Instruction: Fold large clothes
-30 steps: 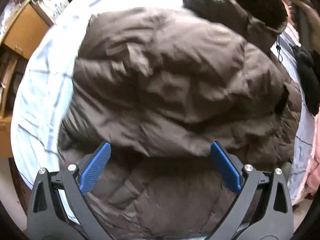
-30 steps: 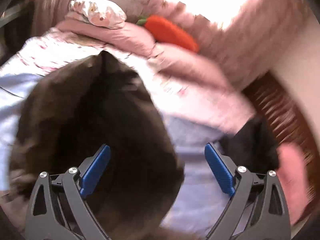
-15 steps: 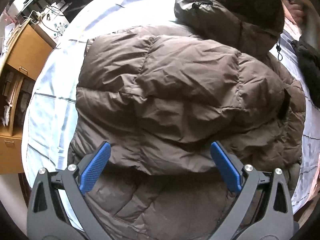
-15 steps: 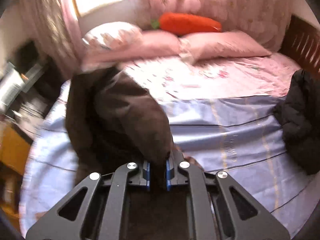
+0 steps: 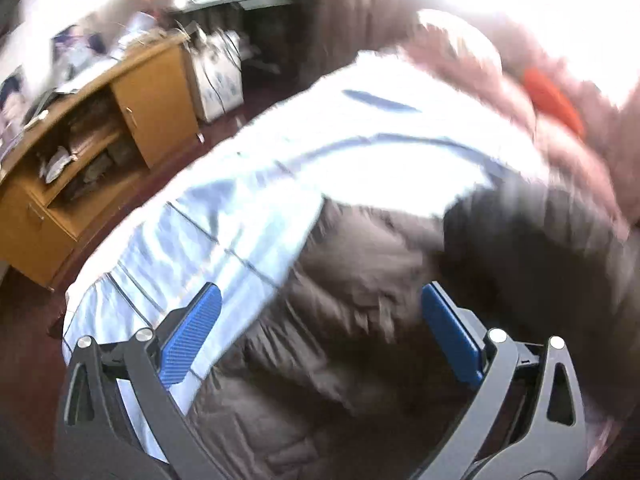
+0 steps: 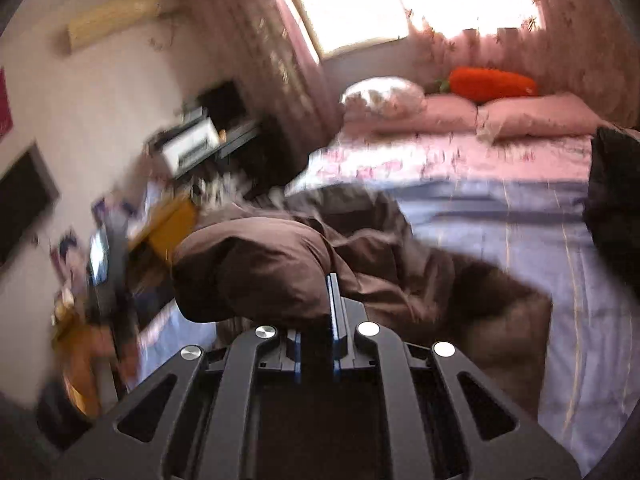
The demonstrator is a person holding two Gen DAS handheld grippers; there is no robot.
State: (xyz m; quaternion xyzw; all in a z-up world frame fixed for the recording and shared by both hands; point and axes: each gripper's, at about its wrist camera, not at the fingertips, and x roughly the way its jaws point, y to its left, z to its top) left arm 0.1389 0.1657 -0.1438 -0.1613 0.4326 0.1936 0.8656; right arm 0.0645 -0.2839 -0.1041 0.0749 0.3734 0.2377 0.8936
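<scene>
A large brown puffer jacket lies on a bed with a light blue striped sheet. In the blurred left wrist view, my left gripper hangs open above the jacket's left part, with nothing between its blue pads. In the right wrist view, my right gripper is shut on a puffy fold of the jacket, held up off the bed. The fold bulges to the left over the fingers and hides the left pad. The rest of the jacket trails down onto the sheet.
A wooden cabinet with open shelves stands left of the bed across a strip of dark floor. Pink pillows and an orange carrot cushion lie at the head. A black garment sits at the bed's right edge.
My right gripper went from wide open to shut on the jacket and swung left with the fold lifted. My left gripper rose and tilted up off the jacket, staying open.
</scene>
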